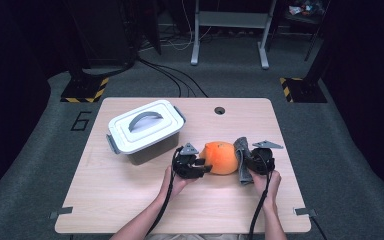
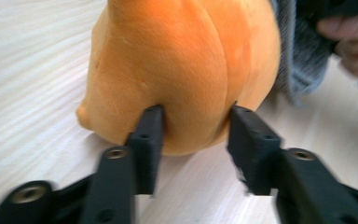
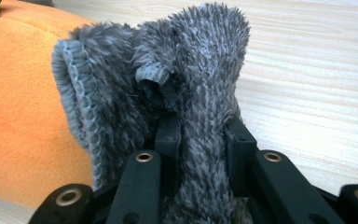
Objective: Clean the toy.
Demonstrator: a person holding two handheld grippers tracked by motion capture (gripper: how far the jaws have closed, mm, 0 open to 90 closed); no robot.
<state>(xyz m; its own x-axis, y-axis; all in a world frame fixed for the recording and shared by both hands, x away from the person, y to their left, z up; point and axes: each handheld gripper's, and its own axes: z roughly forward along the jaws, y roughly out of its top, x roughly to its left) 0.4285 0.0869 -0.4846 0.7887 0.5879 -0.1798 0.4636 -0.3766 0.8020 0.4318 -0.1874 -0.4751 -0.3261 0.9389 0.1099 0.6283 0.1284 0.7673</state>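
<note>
An orange pumpkin sits near the middle of the wooden bench, between the two grippers. It looks like a plush or soft-skinned model with a matt, slightly fuzzy surface and rounded lobes, so I judge it light and easy to push out of place; its broad curve offers little for narrow jaws to bite on, and bracing it low on a lobe seems the sound choice.

The left gripper meets the pumpkin from the person's left. Its jaws stand apart and press against the lower bulge of one lobe rather than closing round it, so it steadies the pumpkin and does not pinch it.

The right gripper is clamped on a grey microfibre cloth, a fold of the pile squeezed between its jaws while the rest stands up above them. The cloth is soft and limp, will drape and bunch, and is best held by a gathered fold as it is now. It lies against the pumpkin's right flank, touching it, in the high view as well.

A lidded white storage box with a grey handle stands well apart at the bench's rear left.
</note>
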